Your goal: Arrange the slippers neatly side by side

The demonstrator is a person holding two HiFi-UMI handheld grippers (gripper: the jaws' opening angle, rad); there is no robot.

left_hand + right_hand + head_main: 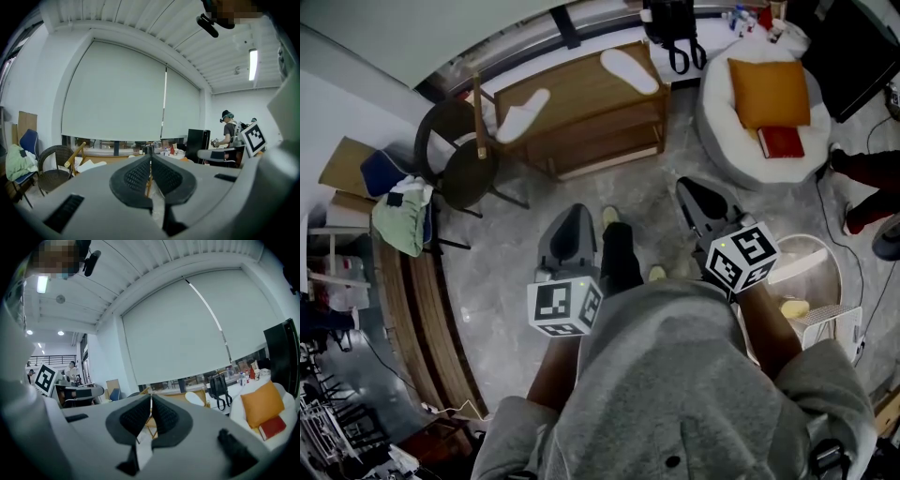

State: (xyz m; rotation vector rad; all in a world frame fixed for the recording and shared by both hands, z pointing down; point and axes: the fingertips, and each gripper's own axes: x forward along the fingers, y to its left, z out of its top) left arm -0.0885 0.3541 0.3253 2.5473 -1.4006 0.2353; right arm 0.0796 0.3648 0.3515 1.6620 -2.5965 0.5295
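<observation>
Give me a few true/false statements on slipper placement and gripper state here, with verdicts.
1. The left slipper and the right slipper both lie on top of the wooden rack. True.
2. The two slippers touch, side by side. False: they lie apart, near opposite ends of the top.
3. The left gripper holds a slipper. False: its jaws are together on nothing.
4. The right gripper is shut and empty. True.
5. An orange cushion lies on the white seat. True.
</observation>
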